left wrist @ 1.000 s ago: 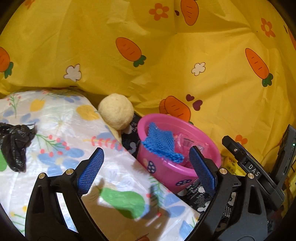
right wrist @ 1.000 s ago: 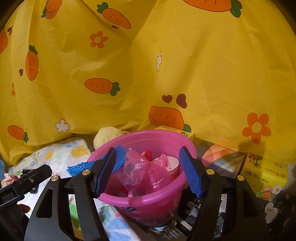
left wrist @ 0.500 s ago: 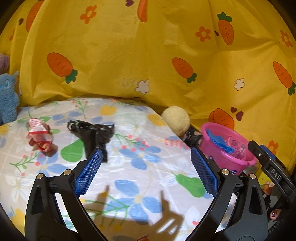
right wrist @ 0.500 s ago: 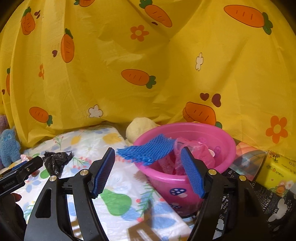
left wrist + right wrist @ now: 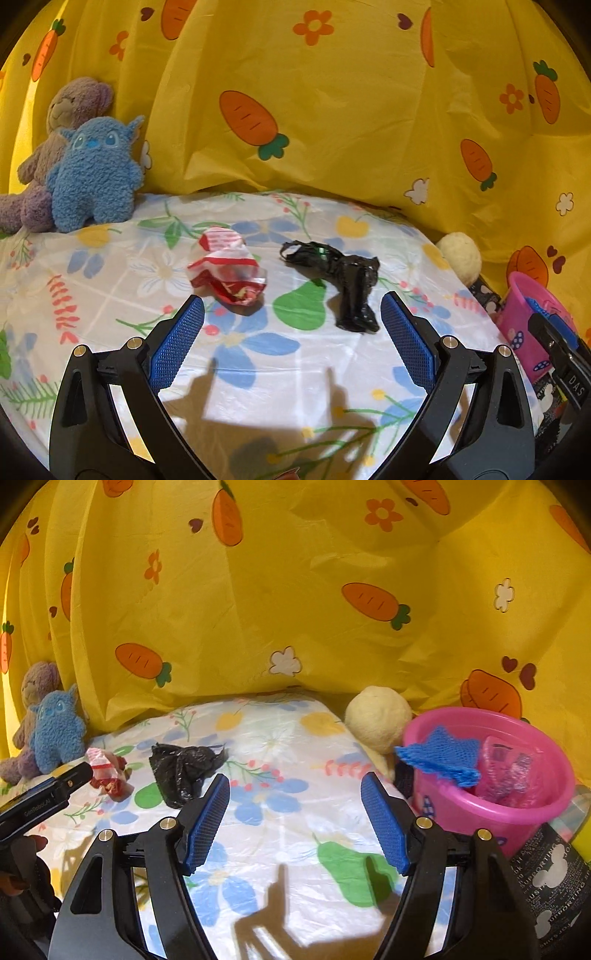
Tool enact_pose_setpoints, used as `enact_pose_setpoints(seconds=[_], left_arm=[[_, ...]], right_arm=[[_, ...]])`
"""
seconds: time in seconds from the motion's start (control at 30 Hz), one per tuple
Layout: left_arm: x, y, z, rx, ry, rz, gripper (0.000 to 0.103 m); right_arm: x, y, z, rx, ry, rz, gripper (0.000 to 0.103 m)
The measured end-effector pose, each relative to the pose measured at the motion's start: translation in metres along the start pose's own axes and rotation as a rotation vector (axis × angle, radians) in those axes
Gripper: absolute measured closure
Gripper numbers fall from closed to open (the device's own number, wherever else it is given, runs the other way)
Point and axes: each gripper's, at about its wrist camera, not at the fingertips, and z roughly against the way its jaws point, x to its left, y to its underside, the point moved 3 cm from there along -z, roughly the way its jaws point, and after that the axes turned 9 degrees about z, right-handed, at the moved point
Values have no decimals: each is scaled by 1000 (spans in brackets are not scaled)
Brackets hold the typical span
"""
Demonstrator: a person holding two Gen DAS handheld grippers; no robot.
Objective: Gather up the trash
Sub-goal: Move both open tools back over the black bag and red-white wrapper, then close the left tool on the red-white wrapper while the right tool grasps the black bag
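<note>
- Left wrist view: left gripper (image 5: 291, 317) w/ jaws wide, nothing btwn them, hanging over a floral sheet (image 5: 110, 280) that covers the bench.
- Red-white wrapper (image 5: 227, 271), crumpled, lies on the sheet just ahead of the left blue pad, not touching it.
- Black plastic bag (image 5: 341, 280), scrunched, lies right of the wrapper w/ a gap btwn; its lower end sits near the right pad, apart from it.
- Blue plush toy (image 5: 94, 175) stands upright at the far left, leaning on a brown-purple teddy (image 5: 61, 122) behind it; both against the yellow carrot-print cloth (image 5: 332, 110).
- Cream plush ball (image 5: 460, 260) at the sheet's far right edge; pink bucket (image 5: 524, 325) beyond it, partly cut off by the other tool.
- Right wrist view: right gripper (image 5: 295, 812) also w/ jaws wide, empty, over the sheet's middle.
- Same bag (image 5: 183, 768) sits just left of the left pad; wrapper (image 5: 107, 771) further left, next to the left tool's tip.
- Bucket (image 5: 491, 812) at right, off the sheet's edge, upright; holds a blue mesh piece (image 5: 441, 758) draped over its near-left rim and pink crinkled plastic (image 5: 509, 771) inside.
- Cream ball (image 5: 378, 718) touches the bucket's left side.
- Black printed box (image 5: 554, 878) lies low right, beside the bucket.
</note>
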Motion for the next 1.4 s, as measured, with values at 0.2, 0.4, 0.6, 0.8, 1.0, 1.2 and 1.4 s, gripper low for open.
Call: enact_pose_setpoints(seconds=[0.2, 0.4, 0.6, 0.8, 1.0, 1.2, 1.4], left_arm=[[29, -17, -15, 11, -77, -7, 8], [51, -30, -26, 8, -115, 28, 8], [57, -37, -46, 19, -106, 30, 8], [58, -39, -70, 45, -116, 1, 8], [55, -33, -90, 91, -96, -14, 8], [53, -30, -100, 119, -84, -34, 17], [55, -28, -107, 138, -68, -15, 23]], right_arm=[[55, -12, -52, 95, -102, 103, 31], [95, -22, -103, 154, -135, 138, 31], [123, -25, -148, 214, -132, 156, 31], [129, -27, -181, 273, -133, 140, 34], [130, -25, -195, 331, -147, 130, 59], [126, -25, -192, 310, -160, 108, 81], [124, -30, -181, 245, -150, 99, 91]])
